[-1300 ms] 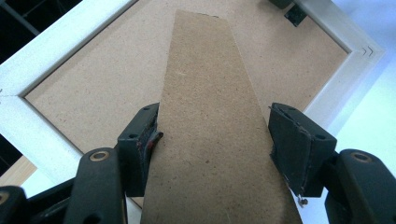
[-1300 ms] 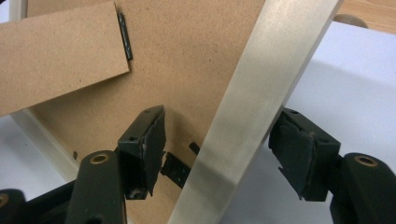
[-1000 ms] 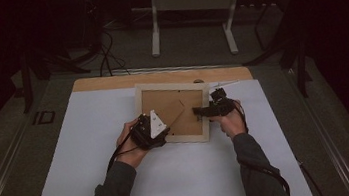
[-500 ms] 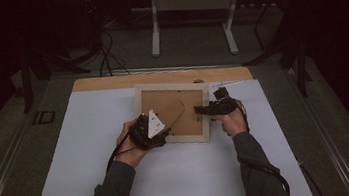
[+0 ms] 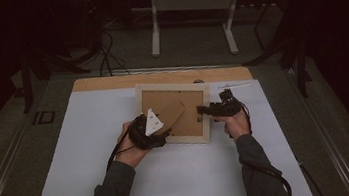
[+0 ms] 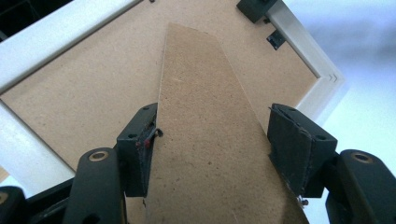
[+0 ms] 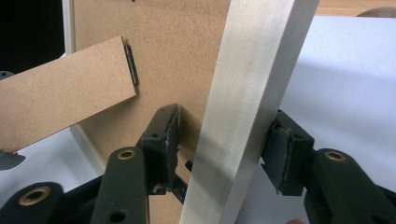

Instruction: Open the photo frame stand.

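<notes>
Matt white-painted wooden frame (image 7: pixel 247 93), rough brown fibreboard backing (image 6: pixel 93 79) and stand (image 6: pixel 210 140), smooth white paper sheet (image 5: pixel 172 179) on a wooden table (image 5: pixel 110 81).

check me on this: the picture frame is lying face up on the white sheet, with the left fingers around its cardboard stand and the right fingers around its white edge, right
Not quite: the picture frame lies face down, its brown backing up, as the high view shows. The rest holds: it is on the white sheet, the left fingers sit either side of the cardboard stand, and the right fingers, which have just been closing, sit around its white edge.
</notes>
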